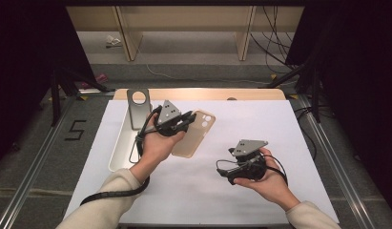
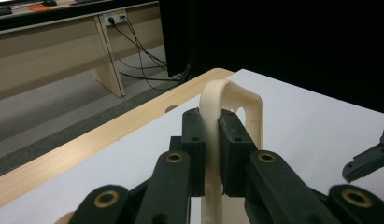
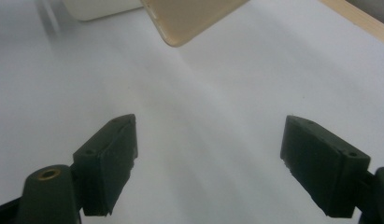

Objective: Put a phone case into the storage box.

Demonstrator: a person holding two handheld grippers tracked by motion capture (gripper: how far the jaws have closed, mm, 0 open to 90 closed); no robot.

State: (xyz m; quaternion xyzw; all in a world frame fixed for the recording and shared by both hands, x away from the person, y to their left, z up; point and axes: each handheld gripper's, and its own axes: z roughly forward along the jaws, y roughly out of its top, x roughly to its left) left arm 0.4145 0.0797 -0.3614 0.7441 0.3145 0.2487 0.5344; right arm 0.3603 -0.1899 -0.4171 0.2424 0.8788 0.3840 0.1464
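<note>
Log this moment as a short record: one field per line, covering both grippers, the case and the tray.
left gripper: shut on the beige phone case's edge
phone case: held over the white table, camera cutout at its far end
right gripper: open, nothing between the jaws, over bare table
tray: white, at the table's left side
grey plate: with a round hole, at the tray's far end

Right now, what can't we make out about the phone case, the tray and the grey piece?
- Phone case: near end behind the left hand-held gripper in the high view; lower part hidden by the pads in the left gripper view.
- Tray: contents unclear, left hand covers part.
- Grey piece: too small to identify.
- Case corner: blurred, cut by the right gripper view's top edge.
</note>
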